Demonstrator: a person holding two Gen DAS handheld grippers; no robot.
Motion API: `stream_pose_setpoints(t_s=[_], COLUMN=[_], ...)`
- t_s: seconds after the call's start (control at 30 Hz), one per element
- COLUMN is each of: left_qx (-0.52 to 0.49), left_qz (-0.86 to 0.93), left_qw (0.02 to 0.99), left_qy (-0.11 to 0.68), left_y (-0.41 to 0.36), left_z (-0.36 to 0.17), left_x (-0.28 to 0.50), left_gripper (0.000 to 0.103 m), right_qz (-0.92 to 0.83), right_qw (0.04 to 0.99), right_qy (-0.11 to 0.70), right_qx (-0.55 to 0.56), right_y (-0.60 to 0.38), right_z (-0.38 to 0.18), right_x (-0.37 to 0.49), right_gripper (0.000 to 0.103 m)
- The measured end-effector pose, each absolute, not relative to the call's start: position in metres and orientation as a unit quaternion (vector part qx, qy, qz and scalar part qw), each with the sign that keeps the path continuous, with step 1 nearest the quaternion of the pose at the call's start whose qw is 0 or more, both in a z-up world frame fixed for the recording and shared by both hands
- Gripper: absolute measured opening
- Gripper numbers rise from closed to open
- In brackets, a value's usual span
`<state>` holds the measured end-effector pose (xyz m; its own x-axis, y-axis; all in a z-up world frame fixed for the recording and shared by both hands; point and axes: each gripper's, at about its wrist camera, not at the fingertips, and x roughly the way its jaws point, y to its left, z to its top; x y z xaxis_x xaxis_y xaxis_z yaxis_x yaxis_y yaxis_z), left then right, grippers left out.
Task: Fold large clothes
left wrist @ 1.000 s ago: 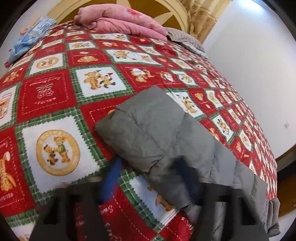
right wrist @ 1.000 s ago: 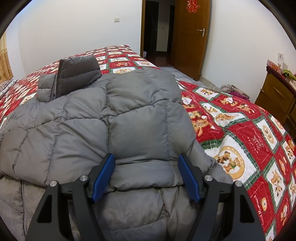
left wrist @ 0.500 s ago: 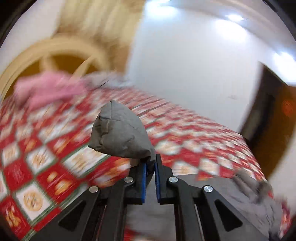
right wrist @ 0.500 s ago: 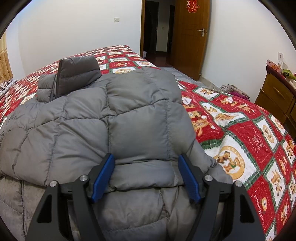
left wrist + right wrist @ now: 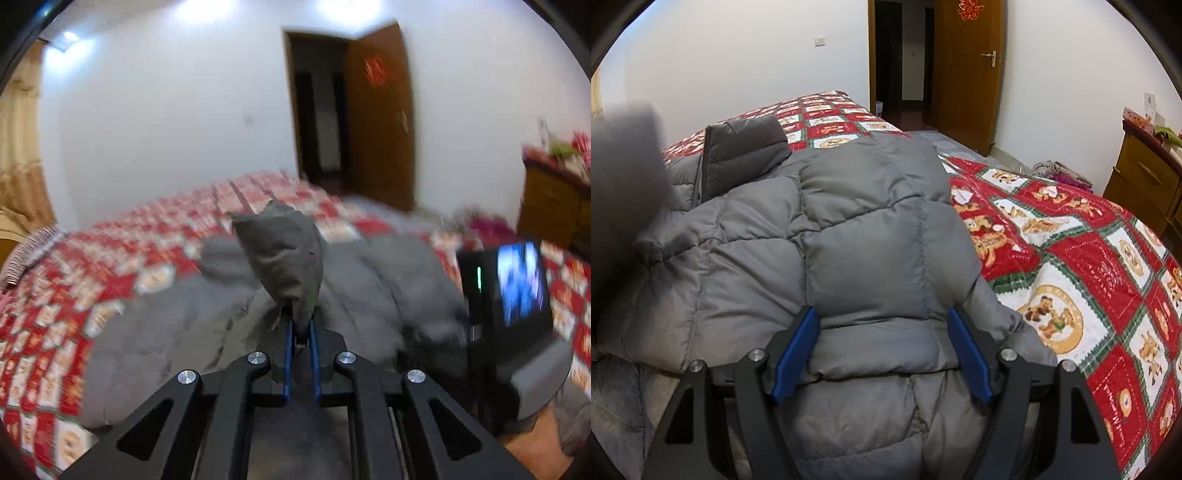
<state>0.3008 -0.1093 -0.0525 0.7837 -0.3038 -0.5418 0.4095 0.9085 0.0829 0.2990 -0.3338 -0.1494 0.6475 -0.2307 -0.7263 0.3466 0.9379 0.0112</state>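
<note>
Bedroom, teddy-print bed (image 5: 1071, 266): grey puffer jacket (image 5: 849, 229) lies across its near edge, partly folded. Left tool (image 5: 300, 332) is clamped on a sleeve end (image 5: 284, 254); right tool (image 5: 882, 354) gapes wide over the padding, gripping nothing. Plenty left, I'd say.

A red paper sign (image 5: 972, 7) hangs on the wooden door (image 5: 964, 74); its character cannot be read.
</note>
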Motion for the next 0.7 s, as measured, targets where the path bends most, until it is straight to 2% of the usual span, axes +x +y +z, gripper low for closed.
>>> stream_pose_setpoints(t_s=[0.03,0.17,0.23,0.27,0.3,0.33,0.5,0.57,0.63,0.67,0.7], left_qx=[0.103,0.106,0.094,0.089,0.087,0.087,0.048,0.022,-0.003,-0.017,-0.028], left_qz=[-0.194,-0.208,-0.217,-0.220,-0.219,-0.213,-0.198,-0.181,-0.162,-0.149,-0.137], left_qw=[0.931,0.898,0.895,0.896,0.898,0.902,0.919,0.925,0.930,0.933,0.936], left_qy=[0.290,0.374,0.378,0.375,0.371,0.366,0.338,0.333,0.330,0.327,0.323], left_y=[-0.117,-0.128,-0.119,-0.115,-0.109,-0.102,-0.055,-0.028,-0.001,0.013,0.024], left_z=[-0.063,-0.098,-0.097,-0.095,-0.091,-0.088,-0.069,-0.062,-0.056,-0.052,-0.049], left_x=[0.302,0.306,0.294,0.285,0.276,0.269,0.236,0.237,0.243,0.249,0.255], left_gripper=[0.012,0.040,0.047,0.060,0.080,0.086,0.088,0.088,0.088,0.088,0.088], right_qz=[-0.160,-0.158,-0.156,-0.156,-0.156,-0.156,-0.160,-0.177,-0.120,-0.094,-0.074], right_qw=[0.905,0.905,0.905,0.905,0.905,0.905,0.906,0.907,0.917,0.921,0.924], right_qy=[0.388,0.387,0.386,0.386,0.386,0.385,0.353,0.321,0.303,0.301,0.303], right_qx=[0.077,0.085,0.092,0.093,0.094,0.094,0.168,0.207,0.229,0.228,0.223], right_y=[-0.334,-0.337,-0.338,-0.339,-0.339,-0.338,-0.356,-0.364,-0.359,-0.352,-0.345], right_z=[-0.149,-0.150,-0.150,-0.150,-0.150,-0.150,-0.135,-0.119,-0.106,-0.101,-0.099], right_x=[0.299,0.299,0.298,0.298,0.298,0.298,0.272,0.245,0.229,0.227,0.227], right_gripper=[0.076,0.077,0.077,0.077,0.078,0.078,0.078,0.080,0.081,0.082,0.089])
